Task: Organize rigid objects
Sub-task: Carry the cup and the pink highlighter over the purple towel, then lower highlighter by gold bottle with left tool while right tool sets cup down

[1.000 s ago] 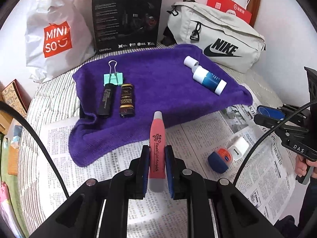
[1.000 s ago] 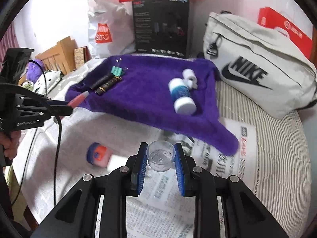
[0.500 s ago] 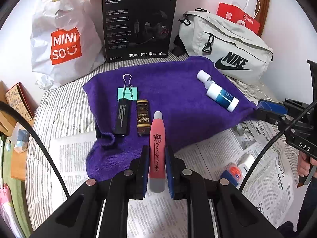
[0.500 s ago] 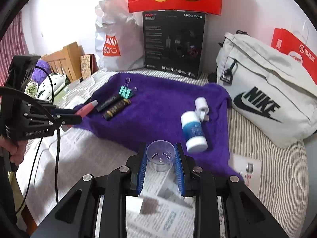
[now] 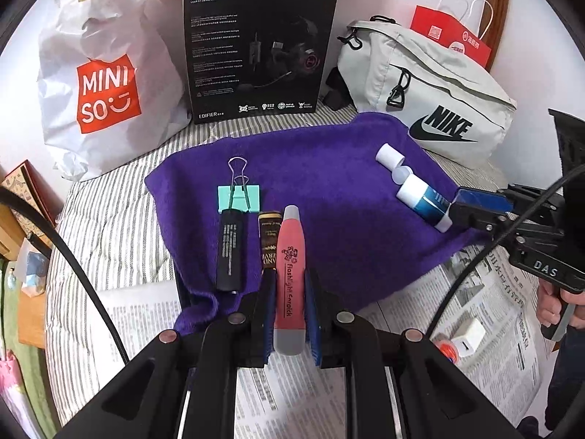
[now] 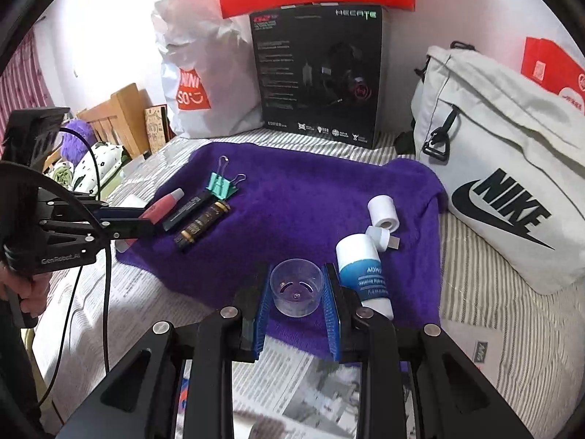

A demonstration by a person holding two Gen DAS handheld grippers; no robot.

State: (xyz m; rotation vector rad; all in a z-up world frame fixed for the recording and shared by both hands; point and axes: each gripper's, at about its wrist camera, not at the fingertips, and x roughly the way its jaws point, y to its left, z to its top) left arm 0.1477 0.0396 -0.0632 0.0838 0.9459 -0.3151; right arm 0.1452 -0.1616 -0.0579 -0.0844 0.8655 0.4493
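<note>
Fingers (image 5: 264, 305) of the left gripper (image 5: 289, 311) pinch a pink earpick (image 5: 290, 267); the right gripper (image 6: 298, 305) clamps a clear cup (image 6: 297, 287).

Low in the left wrist frame the earpick's tip reaches the purple towel (image 5: 329, 190) beside the gold-banded tube (image 5: 269, 243), partly hiding it. At centre right, the right gripper covers the end of the blue-and-white bottle (image 5: 420, 201). Half a second ago both grippers hung further back (the cup over newspaper (image 6: 289, 380)); both now sit nearer the towel, the cup over its near edge.

A purple towel (image 5: 329, 190), a coral-pink pen (image 5: 290, 252), a mint-green binder clip (image 5: 239, 199) and a grey-and-white striped bedsheet (image 5: 109, 226).
</note>
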